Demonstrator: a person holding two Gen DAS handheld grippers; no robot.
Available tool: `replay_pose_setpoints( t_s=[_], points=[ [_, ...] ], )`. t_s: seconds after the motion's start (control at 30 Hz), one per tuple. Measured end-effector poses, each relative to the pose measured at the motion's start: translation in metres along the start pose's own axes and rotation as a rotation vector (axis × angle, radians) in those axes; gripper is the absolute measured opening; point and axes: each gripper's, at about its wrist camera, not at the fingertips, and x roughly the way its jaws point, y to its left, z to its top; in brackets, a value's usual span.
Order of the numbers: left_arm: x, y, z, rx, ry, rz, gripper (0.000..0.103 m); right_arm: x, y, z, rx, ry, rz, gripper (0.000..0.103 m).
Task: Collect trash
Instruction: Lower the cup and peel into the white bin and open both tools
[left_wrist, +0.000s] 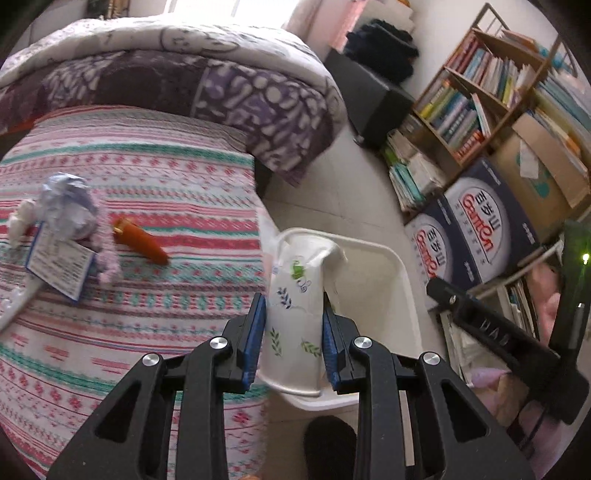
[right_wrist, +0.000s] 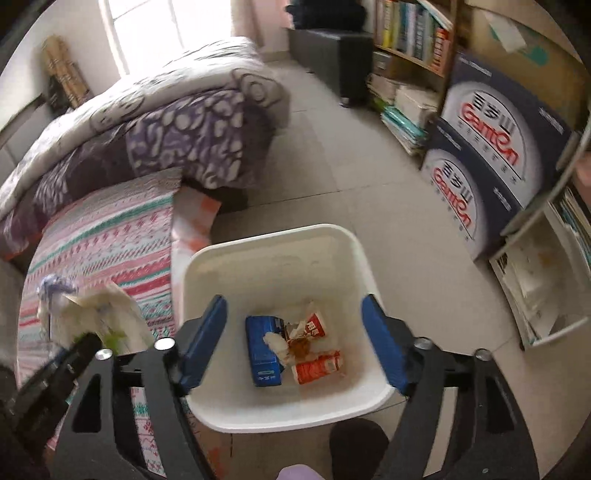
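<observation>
Our left gripper (left_wrist: 293, 332) clamps a crushed paper cup (left_wrist: 297, 295) between its blue pads, holding it above the white bin (left_wrist: 399, 280) beside the bed (left_wrist: 155, 177). Our right gripper (right_wrist: 295, 339) hangs wide open and empty over the bin's cartons (right_wrist: 317, 365).

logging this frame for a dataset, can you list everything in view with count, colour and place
crushed white paper cup with leaf print: 1, white, between left jaws, over bin
white plastic bin: 1, white, floor beside bed
blue carton: 1, blue, in bin
red-and-white wrappers: 2, in bin
orange cone-shaped piece: 1, on striped bedspread
crumpled paper wad: 1, bluish white, on bedspread
navy boxes: 2, floor by bookshelf
left gripper: shut on cup
right gripper: open, above bin
</observation>
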Motion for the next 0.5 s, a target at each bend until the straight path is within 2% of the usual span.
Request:
replay_pose_setpoints(
  t_s=[0.2, 0.37, 0.4, 0.43, 0.47, 0.5],
  points=[
    [0.017, -0.018, -0.006, 0.029, 0.039, -0.024, 0.029, 0.002, -0.018, 0.003, 0.079, 0.019, 0.012, 0.080],
    [0.029, -0.027, -0.010, 0.050, 0.070, -0.040, 0.029, 0.003, -0.019, 0.004, 0.089, 0.019, 0.016, 0.080],
    [0.030, -0.028, -0.010, 0.055, 0.074, -0.041, 0.033, 0.002, -0.020, 0.004, 0.094, 0.016, 0.018, 0.081],
    [0.031, -0.028, -0.010, 0.055, 0.080, -0.045, 0.051, 0.001, -0.021, 0.004, 0.103, 0.012, 0.022, 0.081],
    [0.030, -0.028, -0.009, 0.051, 0.081, -0.050, 0.062, 0.001, -0.021, 0.005, 0.112, 0.010, 0.024, 0.083],
    [0.028, -0.026, -0.008, 0.048, 0.077, -0.048, 0.063, 0.000, -0.022, 0.006, 0.123, 0.008, 0.027, 0.085]
  ],
)
